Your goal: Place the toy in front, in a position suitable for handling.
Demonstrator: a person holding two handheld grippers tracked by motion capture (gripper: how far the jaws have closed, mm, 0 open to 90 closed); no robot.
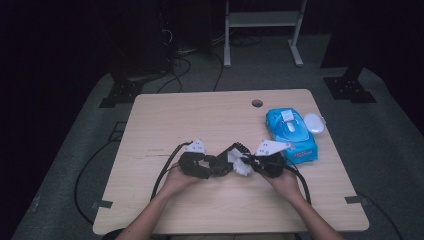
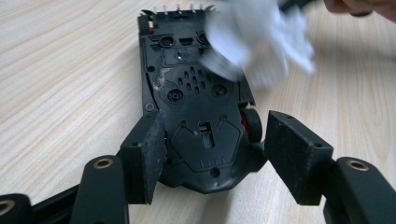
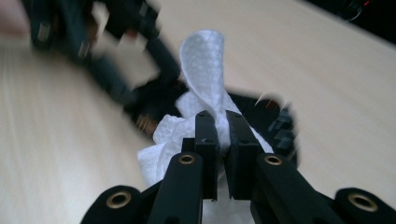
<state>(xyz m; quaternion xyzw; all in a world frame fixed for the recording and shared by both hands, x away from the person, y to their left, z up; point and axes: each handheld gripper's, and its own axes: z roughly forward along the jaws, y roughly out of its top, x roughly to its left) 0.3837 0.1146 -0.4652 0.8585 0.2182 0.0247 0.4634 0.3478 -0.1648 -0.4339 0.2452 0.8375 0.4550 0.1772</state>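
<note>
One pale wooden table [image 1: 210,120] with a round cable hole bears everything, and two bare forearms come in from its near edge. Largest on it is a blue soft pack of wet wipes [image 1: 291,136] with its white lid flipped open, lying toward the right edge, well apart from the left hand and just beyond the right gripper. Next comes the black toy car [image 2: 196,116], turned belly-up in the middle of the near half, its flat plastic underside with screw holes and a red-hubbed wheel showing in the left gripper view. The left gripper [image 1: 200,164] stands half wide around the car's near end: one pad lies against the car's side, the other stands clear of the wheel, so the car sits between the jaws without being pinched. The right gripper [image 3: 222,140] has its jaws pressed tight together on a crumpled white wet wipe [image 3: 203,60], whose loose flap rises above the pads. That wipe lies against the far end of the car's underside, blurred in the left gripper view [image 2: 259,42].
</note>
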